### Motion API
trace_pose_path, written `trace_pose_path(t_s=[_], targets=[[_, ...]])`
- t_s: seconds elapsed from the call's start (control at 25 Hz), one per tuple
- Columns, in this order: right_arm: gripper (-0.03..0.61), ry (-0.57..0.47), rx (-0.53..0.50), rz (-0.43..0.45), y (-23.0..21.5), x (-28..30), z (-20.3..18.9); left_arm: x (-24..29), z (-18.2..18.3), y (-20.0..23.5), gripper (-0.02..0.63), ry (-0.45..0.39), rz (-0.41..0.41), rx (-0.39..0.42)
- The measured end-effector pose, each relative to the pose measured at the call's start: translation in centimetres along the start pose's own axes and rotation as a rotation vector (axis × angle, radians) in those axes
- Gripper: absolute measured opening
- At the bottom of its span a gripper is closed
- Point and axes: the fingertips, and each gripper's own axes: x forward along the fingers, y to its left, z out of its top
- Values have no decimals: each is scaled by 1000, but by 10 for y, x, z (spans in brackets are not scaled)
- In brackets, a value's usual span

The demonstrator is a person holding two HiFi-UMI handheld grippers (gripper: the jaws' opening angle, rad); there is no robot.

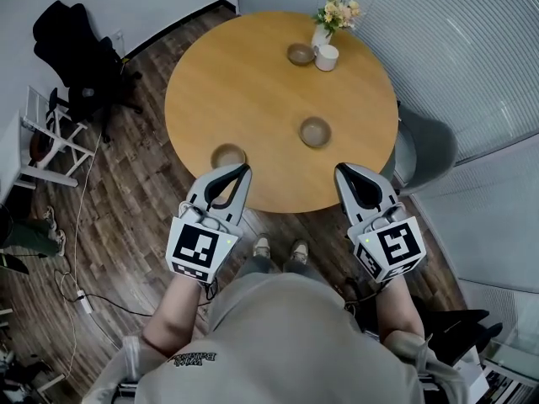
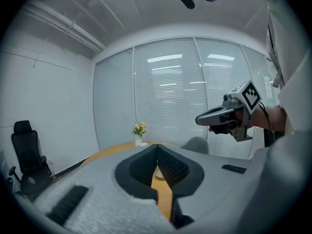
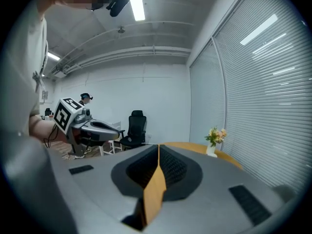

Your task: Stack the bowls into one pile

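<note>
Three brown bowls stand apart on the round wooden table. The near-left bowl lies just beyond my left gripper, and through that gripper's jaw gap a sliver of a bowl shows. The middle bowl sits ahead and left of my right gripper. The far bowl stands beside a white mug. Both grippers hover over the table's near edge with the jaw tips together and nothing between them. They show the same way as the left gripper and the right gripper in their own views.
A vase of flowers stands at the table's far side by the mug. A grey chair is tucked at the table's right. A black office chair and a white rack stand left on the wood floor, with cables nearby.
</note>
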Motion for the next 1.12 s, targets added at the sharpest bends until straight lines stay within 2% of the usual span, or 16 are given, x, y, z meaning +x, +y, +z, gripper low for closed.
trace_pose_path(t_s=[0.44,0.96,1.12], targets=[[31,-1,-11,94,2,34,1,-3,2,21,18,7,89,3],[35,90,-20,338,57,121,-16,-15,-27,82,18,78,213,9],[106,145,-30,443,90,143,-27,-20,-35,90,18,102,224,21]])
